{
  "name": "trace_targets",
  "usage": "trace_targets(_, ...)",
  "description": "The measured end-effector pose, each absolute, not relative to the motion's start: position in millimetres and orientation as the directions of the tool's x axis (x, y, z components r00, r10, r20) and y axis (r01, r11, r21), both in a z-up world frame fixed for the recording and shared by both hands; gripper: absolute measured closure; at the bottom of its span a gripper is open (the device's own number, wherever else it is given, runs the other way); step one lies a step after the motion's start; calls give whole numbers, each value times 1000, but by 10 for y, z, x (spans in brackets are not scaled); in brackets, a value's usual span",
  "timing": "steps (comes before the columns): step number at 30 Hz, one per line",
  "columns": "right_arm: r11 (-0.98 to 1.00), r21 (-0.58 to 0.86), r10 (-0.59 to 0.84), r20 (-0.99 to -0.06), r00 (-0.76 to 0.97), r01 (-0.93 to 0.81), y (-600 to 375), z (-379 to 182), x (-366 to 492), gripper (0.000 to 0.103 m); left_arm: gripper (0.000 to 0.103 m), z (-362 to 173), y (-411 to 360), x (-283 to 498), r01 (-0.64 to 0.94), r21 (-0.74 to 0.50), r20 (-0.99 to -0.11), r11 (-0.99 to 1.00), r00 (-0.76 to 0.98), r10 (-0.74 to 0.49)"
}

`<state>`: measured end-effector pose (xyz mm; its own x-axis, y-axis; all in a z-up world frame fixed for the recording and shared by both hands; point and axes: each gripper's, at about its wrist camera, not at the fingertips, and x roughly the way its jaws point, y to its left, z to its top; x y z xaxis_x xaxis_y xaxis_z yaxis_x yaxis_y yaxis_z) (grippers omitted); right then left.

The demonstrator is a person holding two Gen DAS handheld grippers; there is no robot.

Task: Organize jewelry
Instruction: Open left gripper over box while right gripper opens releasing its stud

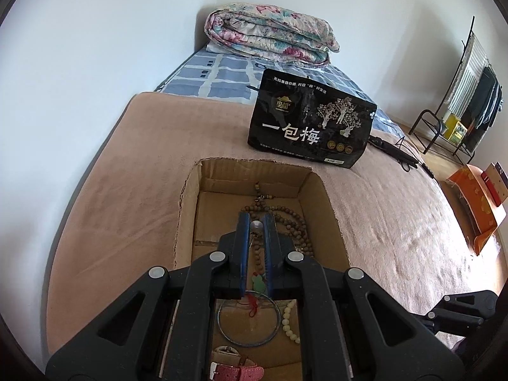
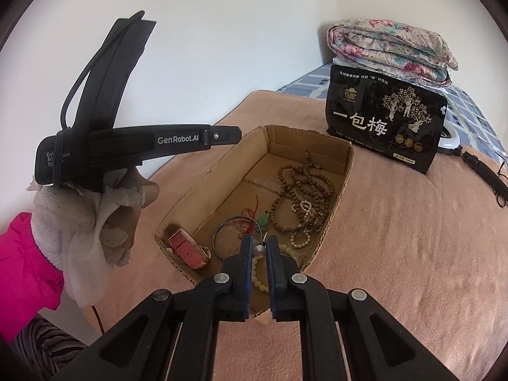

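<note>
Both our grippers — left (image 1: 256, 222), right (image 2: 259, 247) — each pinched a small silver bead earring (image 1: 256, 226) above the cardboard box (image 2: 344, 162) of jewelry. We judged the earrings light, smooth and slippery — best held at the bead.

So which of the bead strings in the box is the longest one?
The brown wooden bead necklace, piled in many loops at the far end of the cardboard box. The white bead bracelet and the pale green bead bracelet are each one small loop.
</note>
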<state>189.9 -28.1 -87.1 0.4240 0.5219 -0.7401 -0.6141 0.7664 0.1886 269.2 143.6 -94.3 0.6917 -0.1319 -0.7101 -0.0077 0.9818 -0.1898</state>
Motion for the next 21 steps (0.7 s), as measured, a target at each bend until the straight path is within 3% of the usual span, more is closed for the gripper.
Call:
trace_targets(6,770,199,519,-748,414,-606,-235,-957,1972,95,97,-982,1346,2762,3,-171,-716,985,686,-126)
trace_targets(8,774,199,516,-749,415,-602,-233,-968,1990,84,97,-991,1344,2768,0,-166,-717,986,687,-121)
trace_targets(9,775,199,514,-750,416,-599,-235,-972,1998,73,97,-993,1349,2768,-6,-164,-718,987,687,-115)
trace_targets(11,785,190,504,-749,430,-589,-247,-972,2004,69,92,-997,1369,2772,-19,-159,-723,987,684,-104)
trace_targets(12,789,188,500,-751,432,-586,-252,-973,2007,66,87,-994,1384,2767,-26,-161,-722,987,685,-100)
trace_targets(14,798,180,490,-749,446,-575,-269,-968,2009,54,63,-980,1414,2747,-38,-168,-714,985,694,-95)
trace_targets(15,802,176,486,-747,454,-570,-280,-962,2003,46,59,-971,1427,2736,-43,-168,-710,985,698,-91)
trace_targets(21,821,141,460,-738,494,-553,-331,-930,1974,21,58,-945,1456,2707,-54,-170,-705,984,704,-83)
